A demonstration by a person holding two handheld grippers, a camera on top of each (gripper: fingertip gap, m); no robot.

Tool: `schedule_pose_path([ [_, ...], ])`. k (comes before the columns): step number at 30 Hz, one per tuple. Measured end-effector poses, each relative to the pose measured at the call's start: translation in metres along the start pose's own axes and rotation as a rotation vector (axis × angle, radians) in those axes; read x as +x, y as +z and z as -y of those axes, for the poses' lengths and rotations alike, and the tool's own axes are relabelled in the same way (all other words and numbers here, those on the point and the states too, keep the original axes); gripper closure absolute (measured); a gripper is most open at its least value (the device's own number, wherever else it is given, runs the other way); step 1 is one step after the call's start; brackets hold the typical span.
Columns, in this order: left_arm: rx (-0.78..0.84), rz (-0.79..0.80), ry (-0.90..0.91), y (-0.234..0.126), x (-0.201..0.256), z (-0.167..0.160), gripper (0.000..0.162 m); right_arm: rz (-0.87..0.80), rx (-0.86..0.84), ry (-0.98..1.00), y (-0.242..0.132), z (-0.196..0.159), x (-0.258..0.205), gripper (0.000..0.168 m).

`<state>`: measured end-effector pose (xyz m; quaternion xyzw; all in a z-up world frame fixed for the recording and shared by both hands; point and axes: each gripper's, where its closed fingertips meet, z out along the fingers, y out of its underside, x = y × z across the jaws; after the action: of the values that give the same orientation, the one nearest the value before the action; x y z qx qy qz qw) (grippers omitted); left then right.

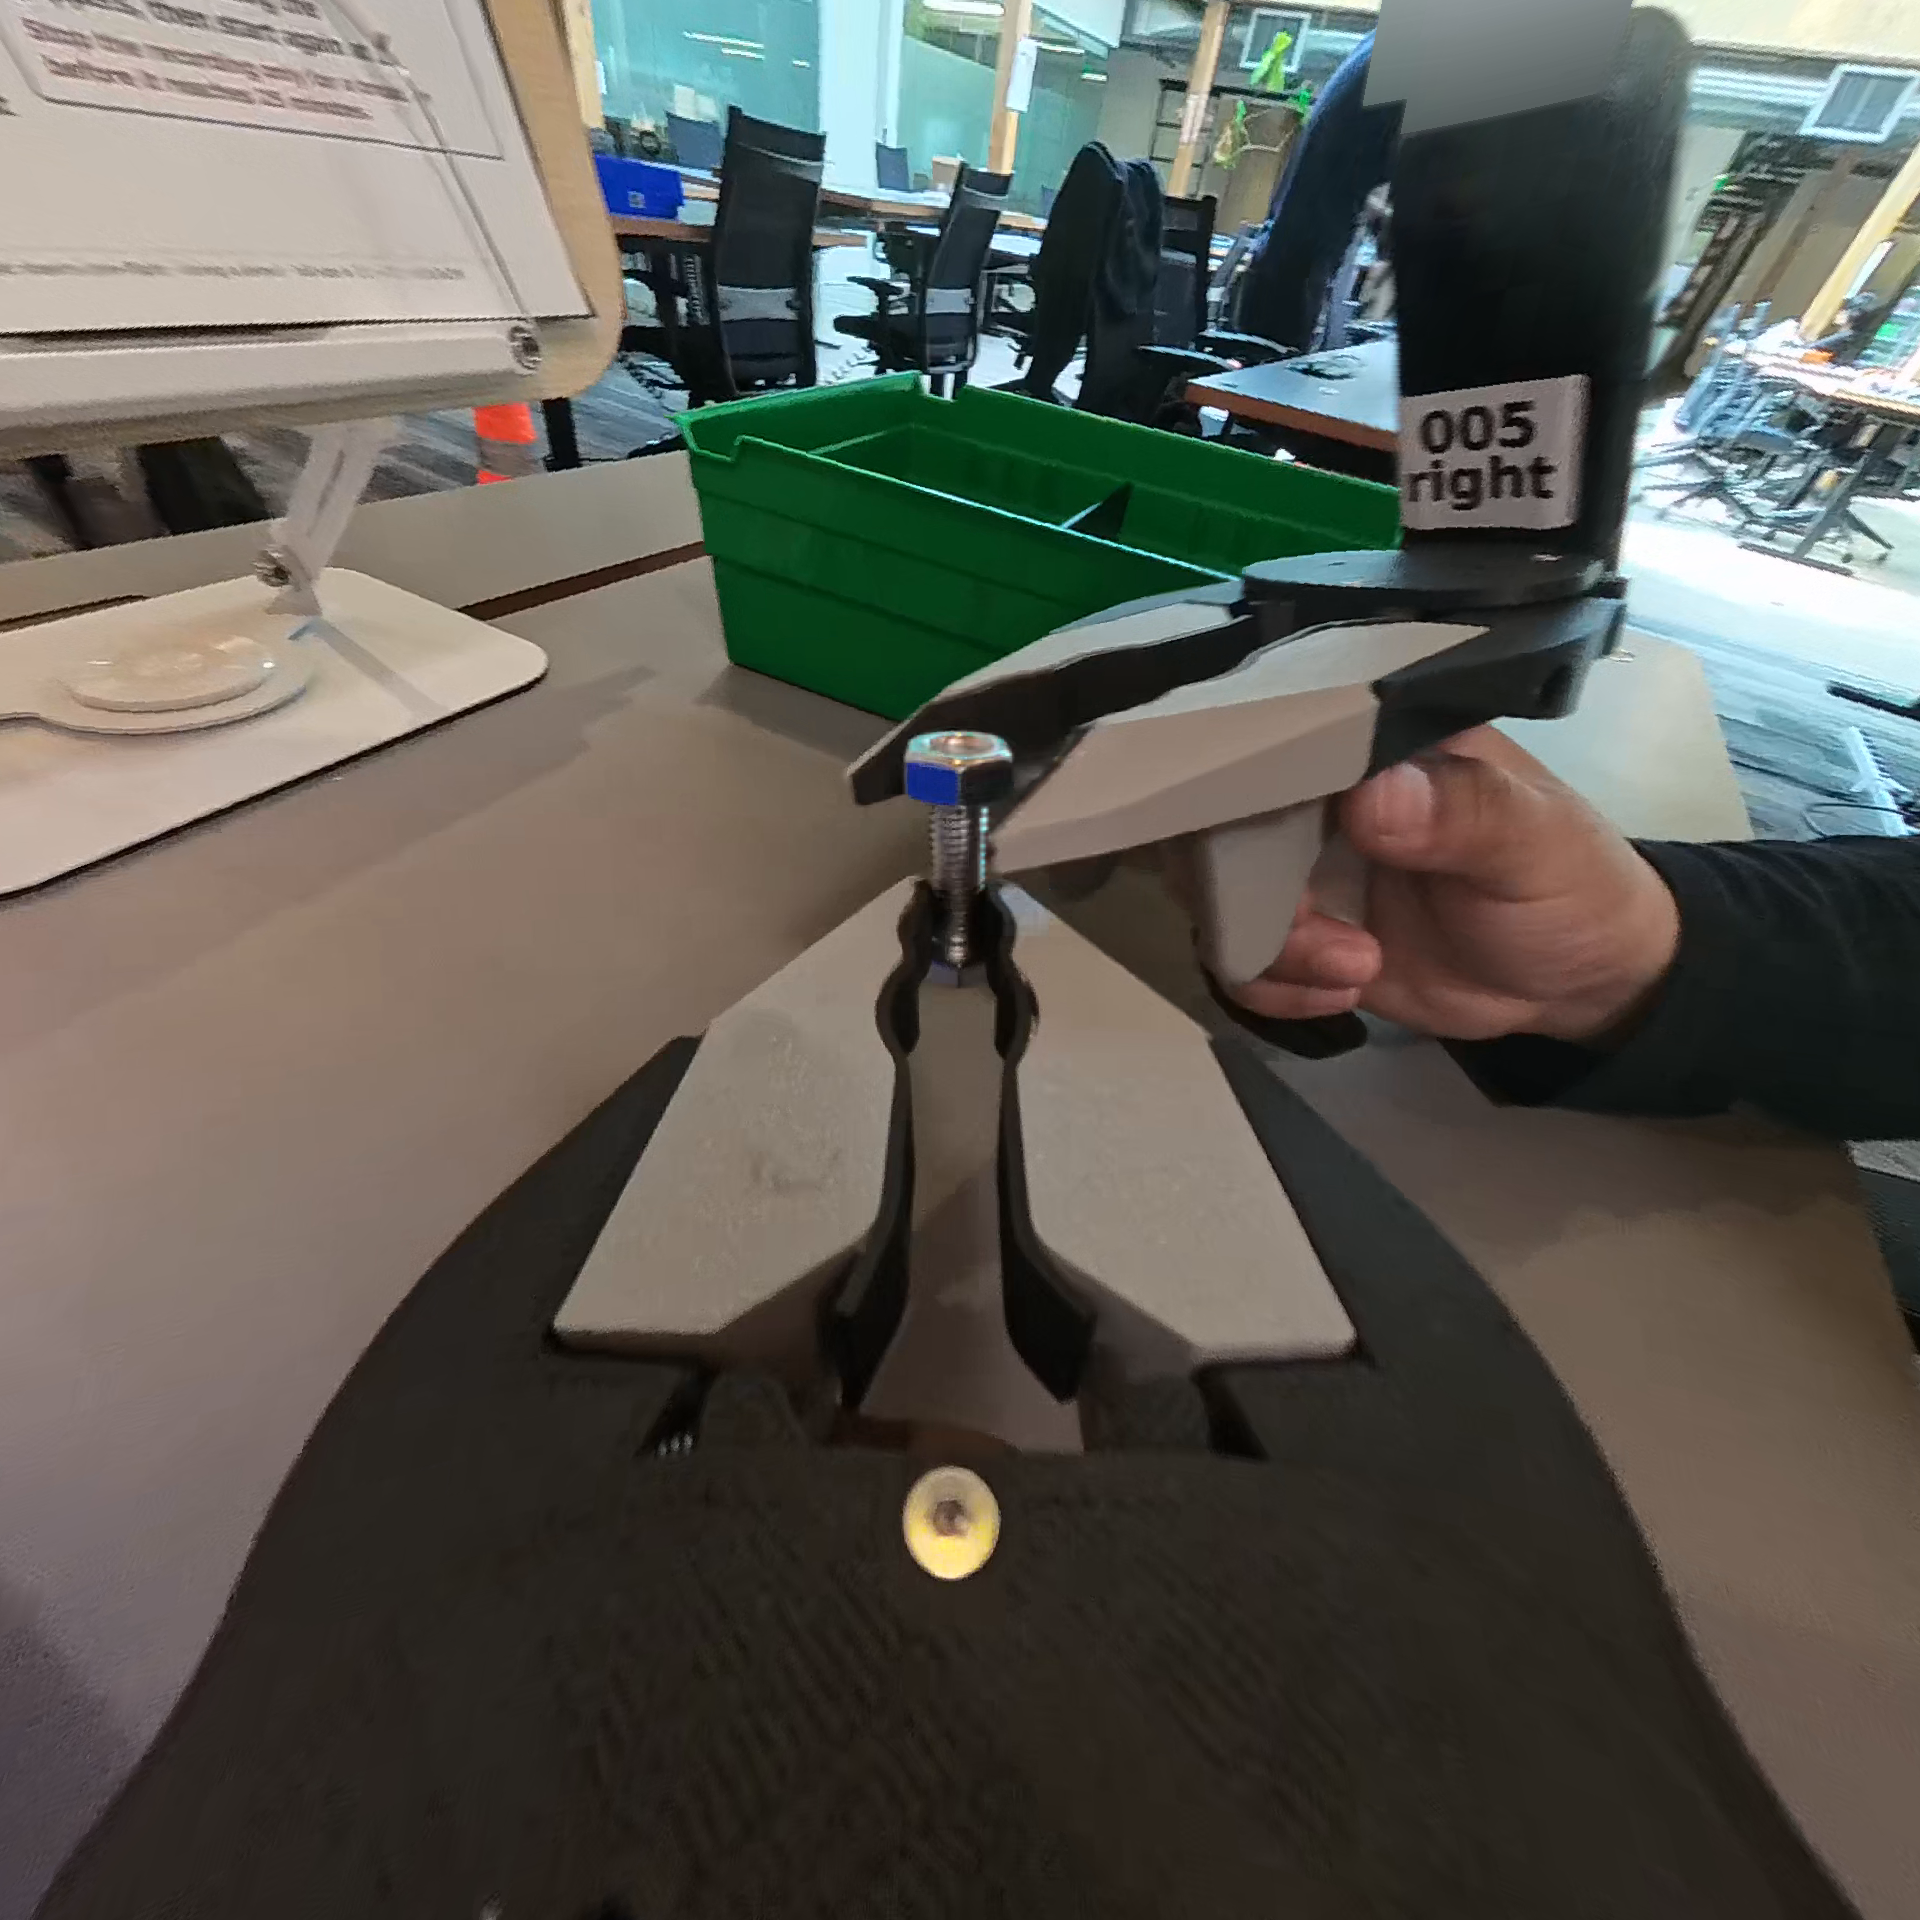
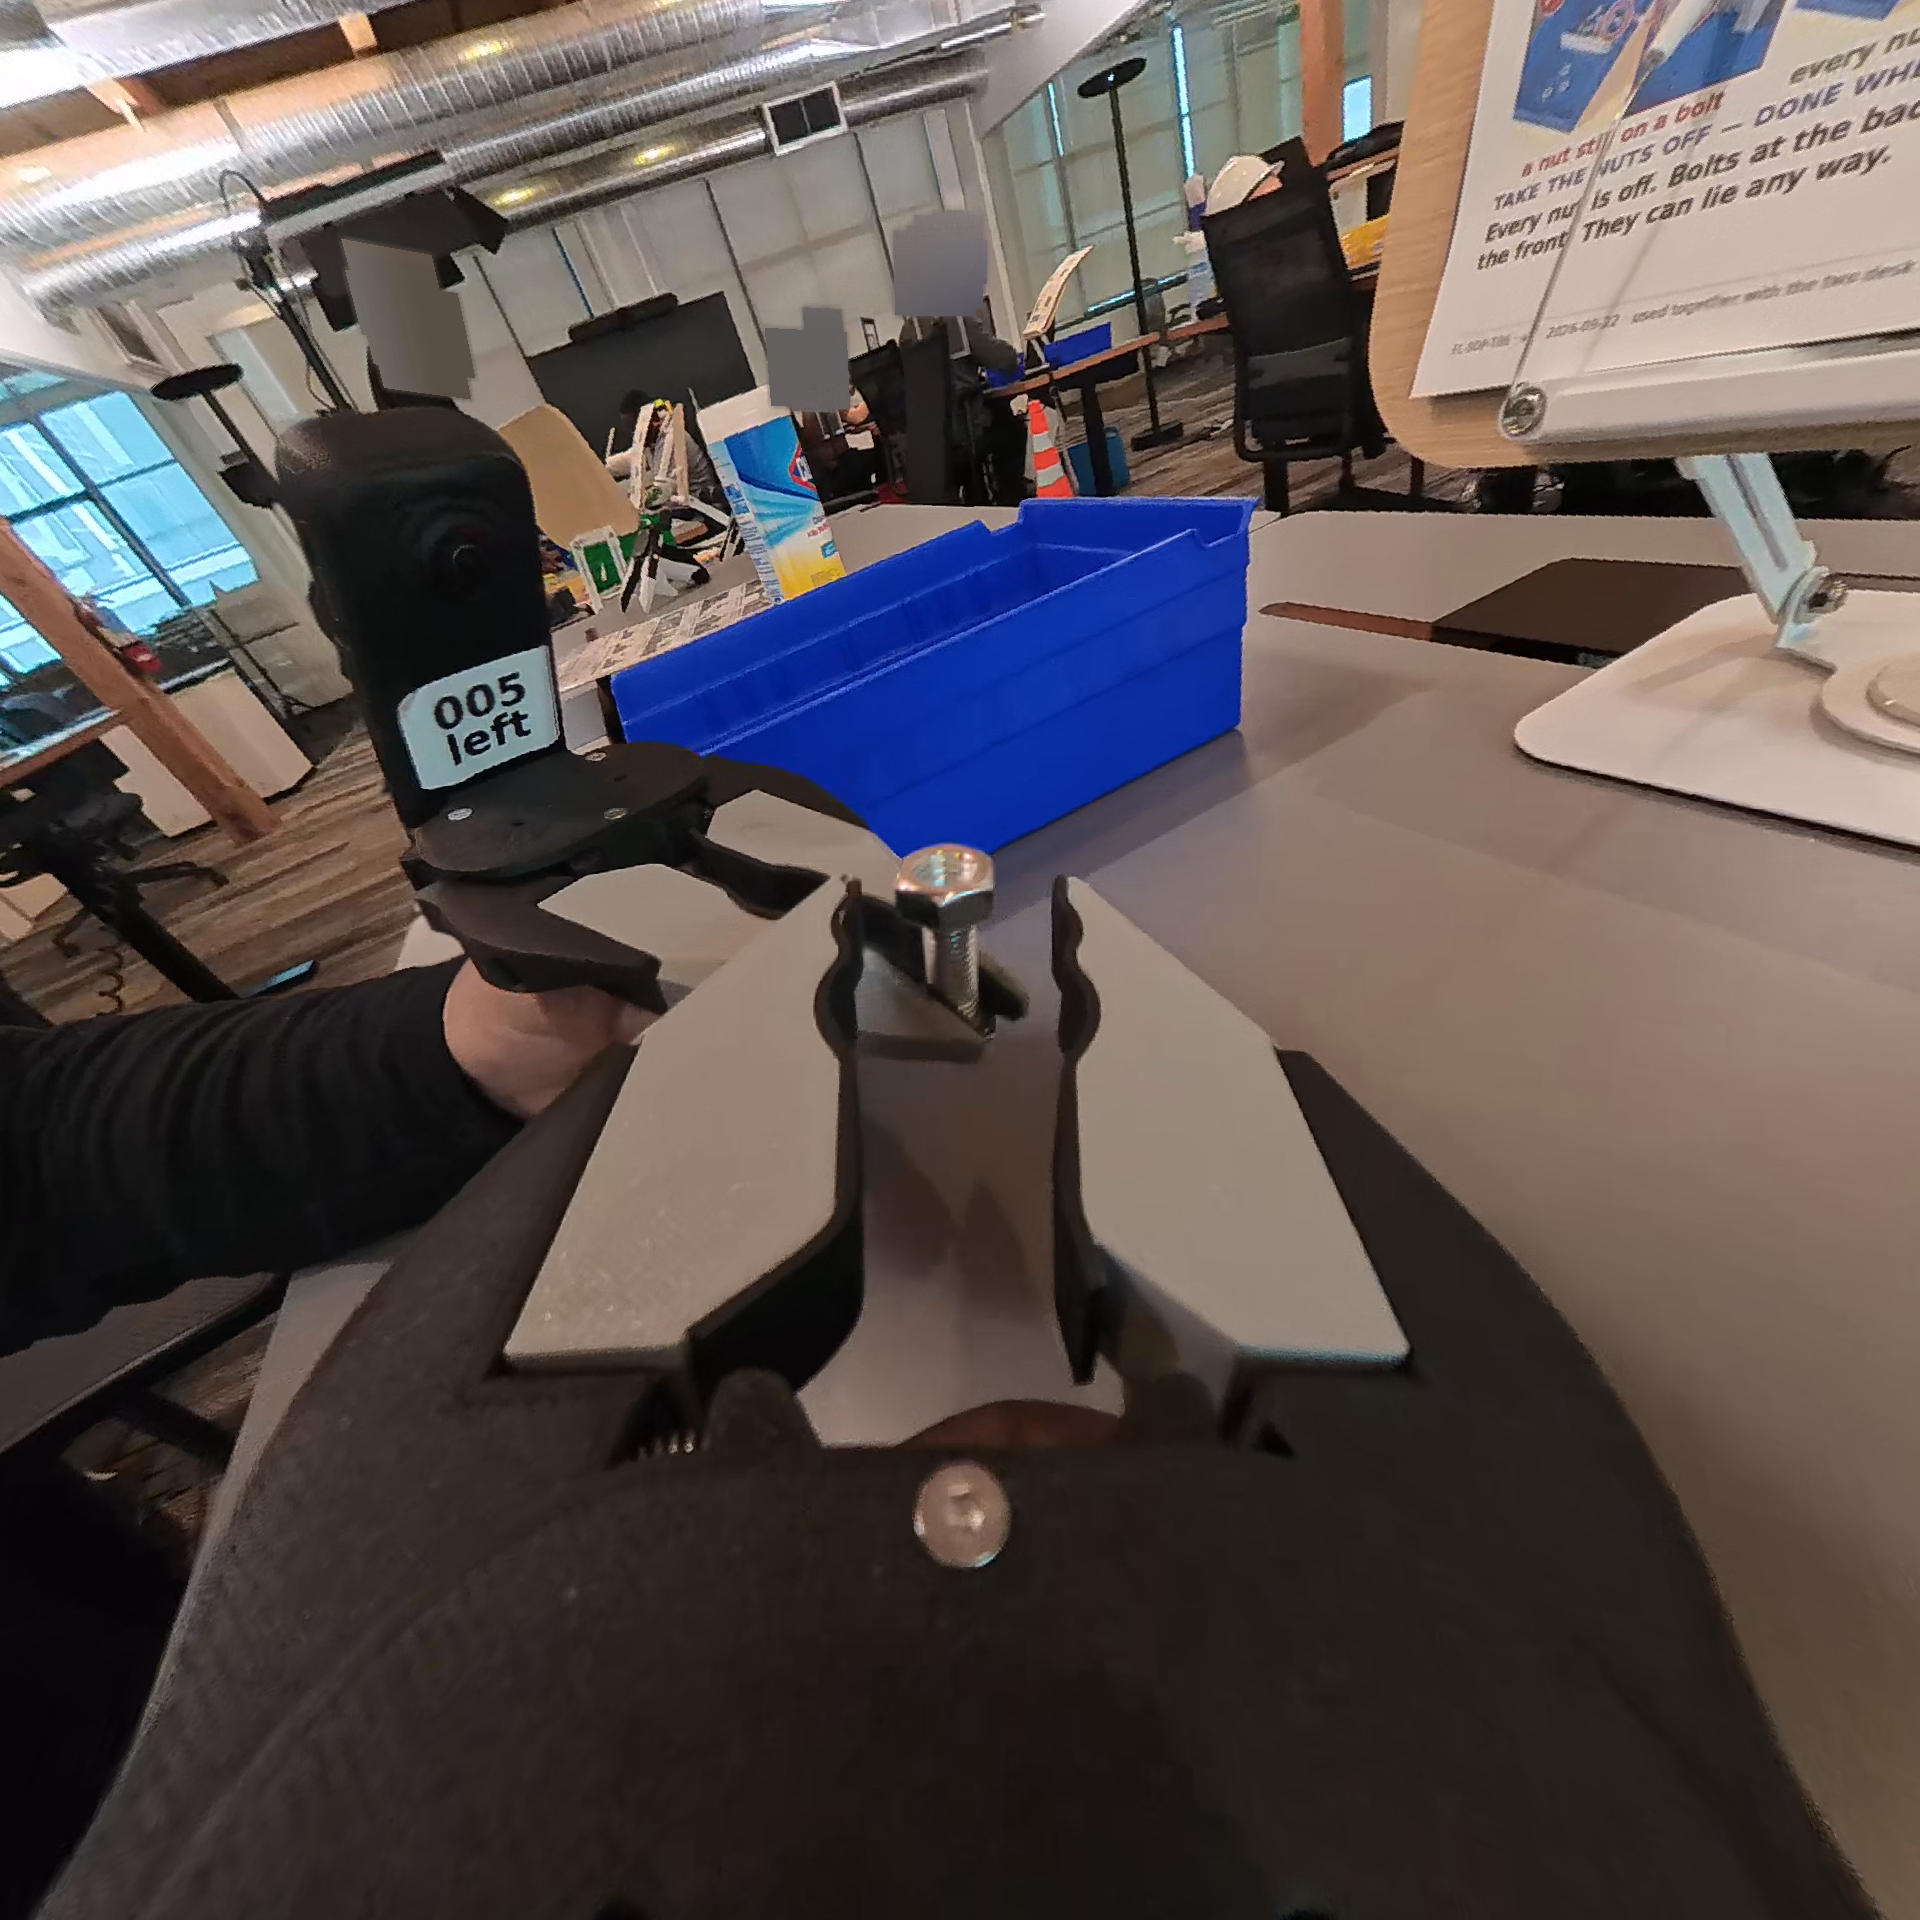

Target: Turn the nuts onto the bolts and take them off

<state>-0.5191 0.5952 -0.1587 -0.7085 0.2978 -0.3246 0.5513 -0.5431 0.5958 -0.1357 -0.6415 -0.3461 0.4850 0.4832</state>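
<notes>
Right now a small silver bolt (image 1: 953, 883) is held standing up over the grey table (image 1: 416, 1039), w/ its thread showing. On its top end a six-sided silver nut (image 1: 951, 767) is seen. One side of the nut looks blue in the L wrist view, and a round hole is seen in its top. A dark six-sided bit, maybe the bolt's head, is seen low down between the tips.

The L gripper (image 1: 956, 940) is squeezed nearly closed on the low part of the bolt, w/ the black tips pressed on both sides of the thread.

The R gripper (image 2: 951, 920) is kept apart, w/ a clear gap on each side of the nut. The nut is set between its tips, but no touch is seen in the R wrist view. It is brought in from 3 o'clock in the L view and is held by a hand (image 1: 1486, 904).

A green bin (image 1: 883, 540) is seen at 12 o'clock past the bolt, w/ a white paper stand (image 1: 260, 644) at 10 o'clock. In the R view a blue bin (image 2: 935, 707) is seen at 12 o'clock.
</notes>
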Motion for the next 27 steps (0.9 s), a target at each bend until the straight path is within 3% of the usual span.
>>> schedule_pose_path([
  [8, -0.022, 0.062, -0.032, -0.002, -0.017, -0.005, 0.156, -0.089, -0.009, -0.079, -0.002, 0.001, 0.006, 0.134],
  [17, -0.048, 0.027, -0.013, 0.005, -0.003, -0.01, 0.156, -0.067, -0.024, -0.067, 0.006, -0.006, 0.0, 0.137],
  [21, -0.044, 0.004, 0.005, 0.006, 0.005, -0.008, 0.156, -0.064, -0.008, -0.035, 0.006, -0.004, 0.002, 0.152],
  [27, -0.046, -0.044, 0.004, 0.006, 0.012, -0.008, 0.156, 0.008, -0.015, 0.009, 0.005, -0.004, -0.004, 0.153],
])
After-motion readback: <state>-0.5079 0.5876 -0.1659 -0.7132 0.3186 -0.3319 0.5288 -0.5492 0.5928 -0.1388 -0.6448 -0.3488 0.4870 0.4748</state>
